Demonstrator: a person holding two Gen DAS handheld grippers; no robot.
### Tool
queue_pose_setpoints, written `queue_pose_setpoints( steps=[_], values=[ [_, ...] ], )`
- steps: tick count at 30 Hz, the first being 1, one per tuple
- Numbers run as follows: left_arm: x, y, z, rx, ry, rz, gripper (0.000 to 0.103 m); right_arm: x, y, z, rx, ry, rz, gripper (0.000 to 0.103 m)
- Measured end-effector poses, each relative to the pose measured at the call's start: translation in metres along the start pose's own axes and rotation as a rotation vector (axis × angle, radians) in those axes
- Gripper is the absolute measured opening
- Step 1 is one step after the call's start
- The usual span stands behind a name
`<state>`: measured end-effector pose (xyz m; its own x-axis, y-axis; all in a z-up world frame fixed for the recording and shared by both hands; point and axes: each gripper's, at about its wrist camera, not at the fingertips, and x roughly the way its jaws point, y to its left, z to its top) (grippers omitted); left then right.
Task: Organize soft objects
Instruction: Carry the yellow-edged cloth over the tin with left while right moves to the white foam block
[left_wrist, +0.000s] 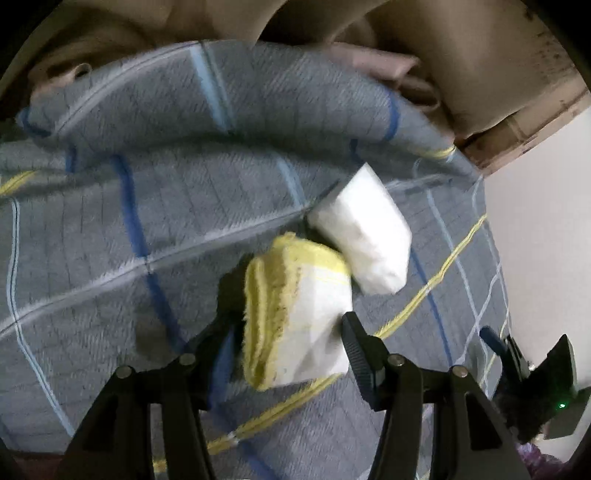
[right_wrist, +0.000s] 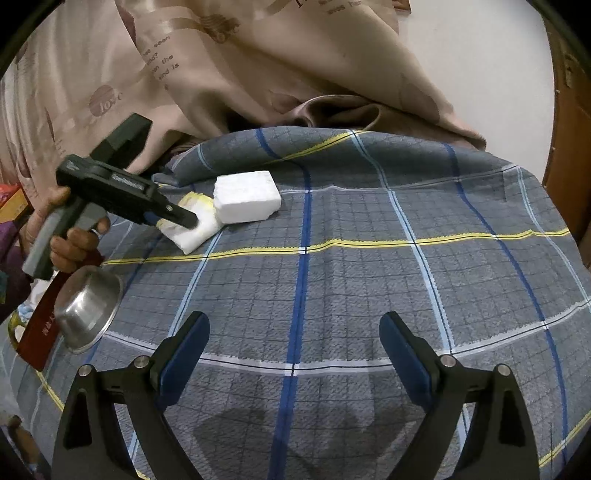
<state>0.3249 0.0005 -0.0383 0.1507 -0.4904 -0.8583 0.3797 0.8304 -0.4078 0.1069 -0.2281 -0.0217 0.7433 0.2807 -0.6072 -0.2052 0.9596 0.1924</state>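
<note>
Sponge (left_wrist: 295, 325), yellow on one side and white on the other, sits between the jaws of our left tool (left_wrist: 284, 325), and both pads look pressed to its sides, so we read this as a grip. It hangs low over the checked bedspread (right_wrist: 369, 295) and touches, or nearly touches, the white foam block (right_wrist: 246, 201) that lies near the folded far edge of the bed. Our right tool (right_wrist: 295, 339) hovers apart over bare bedspread, jaws wide and empty.

The main risk is the foam block. It looks very light, and if we set the sponge down this close, the sponge or the far finger can nudge the block aside or up onto the fold. The left wrist view is blurred, so we cannot tell how much gap is left between the two.

The sponge is squashed in the grip. On release it may spring back, tip over or cling to one pad and drag.

A steel bowl (right_wrist: 88, 306) stands at the bed's near left edge, close under the left hand (right_wrist: 70, 243). A careless pull back there could knock it off.
</note>
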Motion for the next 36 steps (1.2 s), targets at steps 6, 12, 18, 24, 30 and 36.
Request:
queue_pose_setpoints(
  steps=[6, 12, 18, 24, 30, 36],
  values=[
    [-0.008, -0.004, -0.006, -0.038, -0.055, 0.016, 0.029, 0.001, 0.001, 0.001, -0.001, 0.010, -0.008, 0.092],
    [-0.042, 0.008, -0.023, -0.090, -0.155, 0.082, 0.019, 0.004, 0.000, 0.001, 0.001, 0.019, -0.022, 0.092],
    [-0.099, 0.040, -0.042, -0.181, -0.267, 0.142, 0.019, 0.008, -0.002, 0.000, -0.001, 0.032, -0.034, 0.092],
    [-0.166, 0.050, -0.086, -0.243, -0.406, 0.246, 0.019, 0.013, -0.001, 0.000, -0.007, 0.052, -0.047, 0.092],
    [-0.200, 0.050, -0.146, -0.293, -0.466, 0.348, 0.019, 0.015, -0.001, 0.000, -0.013, 0.062, -0.058, 0.092],
    [-0.219, 0.039, -0.207, -0.356, -0.522, 0.369, 0.019, 0.018, 0.000, -0.001, -0.022, 0.079, -0.069, 0.093]
  ],
)
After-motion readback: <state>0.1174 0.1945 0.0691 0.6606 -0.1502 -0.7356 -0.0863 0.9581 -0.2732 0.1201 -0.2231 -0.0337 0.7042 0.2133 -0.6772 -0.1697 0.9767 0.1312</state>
